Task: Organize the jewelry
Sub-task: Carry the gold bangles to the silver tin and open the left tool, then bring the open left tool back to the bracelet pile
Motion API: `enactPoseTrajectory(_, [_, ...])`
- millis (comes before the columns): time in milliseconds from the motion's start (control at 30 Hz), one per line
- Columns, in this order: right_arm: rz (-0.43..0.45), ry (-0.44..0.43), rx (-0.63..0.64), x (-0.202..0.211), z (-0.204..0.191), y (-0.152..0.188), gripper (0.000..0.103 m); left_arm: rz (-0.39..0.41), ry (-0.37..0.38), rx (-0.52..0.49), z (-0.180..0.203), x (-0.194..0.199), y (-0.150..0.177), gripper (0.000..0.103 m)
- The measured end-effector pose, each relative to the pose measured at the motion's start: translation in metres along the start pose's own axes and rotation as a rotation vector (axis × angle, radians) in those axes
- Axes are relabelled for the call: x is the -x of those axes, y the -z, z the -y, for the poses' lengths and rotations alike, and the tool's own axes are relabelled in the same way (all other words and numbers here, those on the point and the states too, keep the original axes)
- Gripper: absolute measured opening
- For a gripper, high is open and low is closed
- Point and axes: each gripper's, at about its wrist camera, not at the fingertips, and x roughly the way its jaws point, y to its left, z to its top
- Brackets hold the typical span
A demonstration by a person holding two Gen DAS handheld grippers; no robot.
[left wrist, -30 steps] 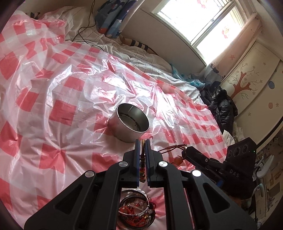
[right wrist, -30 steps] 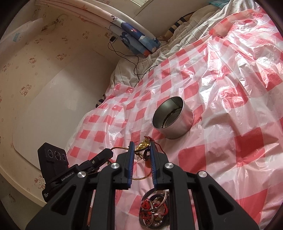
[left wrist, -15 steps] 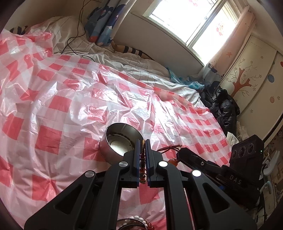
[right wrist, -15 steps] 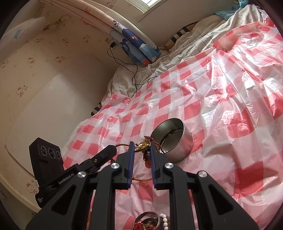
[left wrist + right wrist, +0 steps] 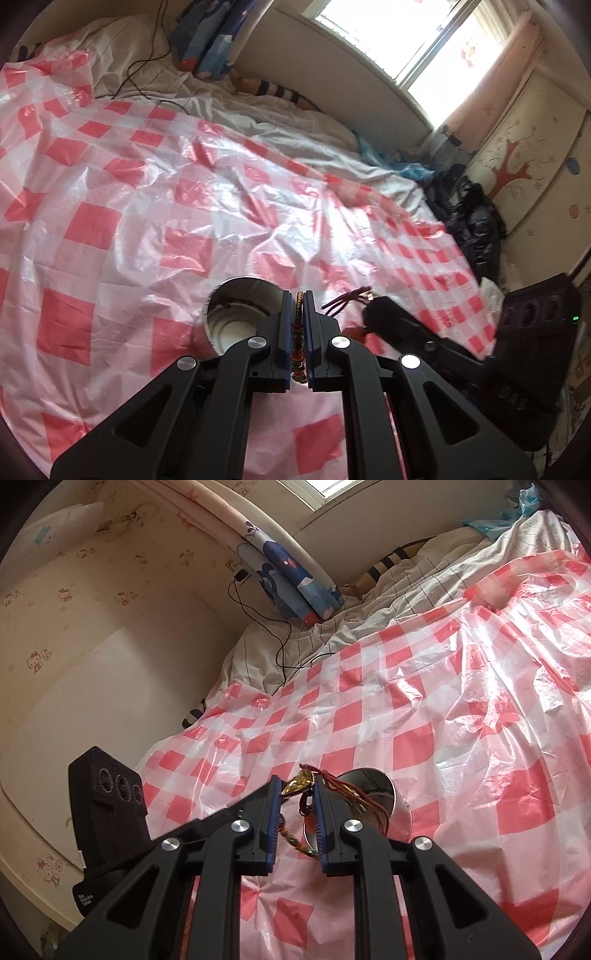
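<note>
While clamped on a beaded bracelet (image 5: 297,347), left gripper (image 5: 298,325) above tin (image 5: 236,314); right gripper (image 5: 295,805) pinching a gold pendant (image 5: 296,786) on red cord (image 5: 347,788) nearby. Risk: cord snagging the bracelet at release, dragging both past the rim onto slippery plastic sheet (image 5: 129,206).

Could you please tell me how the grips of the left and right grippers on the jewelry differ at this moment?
The left gripper has its jaws nearly closed on a thin beaded cord running lengthwise between the pads. The right gripper has its jaws wider apart, pinching a gold pendant at the fingertips, with red strings trailing out to its right side. Both are shut on jewelry, and both sit close to the metal tin on the red checkered sheet.
</note>
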Motion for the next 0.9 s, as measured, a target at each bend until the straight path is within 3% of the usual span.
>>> enactPoseTrajectory(100, [-0.021, 0.005, -0.012, -0.013, 0.005, -0.002, 0.018, -0.065, -0.101, 0.061, -0.022, -0.017, 0.002, 0.014])
enactPoseTrajectory(300, [-0.014, -0.026, -0.032, -0.014, 0.008, -0.005, 0.018, 0.035, -0.123, 0.132, -0.040, 0.010, -0.006, 0.043])
enactPoseTrajectory(367, [-0.067, 0.070, -0.055, -0.022, 0.015, -0.003, 0.037, 0.050, -0.120, 0.156, -0.043, 0.017, -0.007, 0.046])
enactPoseTrajectory(400, [-0.074, 0.151, -0.062, -0.024, 0.019, -0.001, 0.065, 0.053, -0.123, 0.162, -0.045, 0.019, -0.007, 0.046])
enactPoseTrajectory(467, [-0.067, 0.242, -0.078, -0.023, 0.029, 0.003, 0.070, 0.055, -0.141, 0.163, -0.045, 0.022, -0.007, 0.048])
enactPoseTrajectory(600, [-0.036, 0.290, -0.121, -0.010, 0.041, 0.000, 0.070, 0.048, -0.202, 0.118, -0.038, 0.028, 0.001, 0.055])
enactPoseTrajectory(900, [-0.059, 0.334, -0.153, 0.012, 0.040, 0.017, 0.081, 0.088, -0.371, -0.117, 0.006, 0.053, 0.034, 0.076])
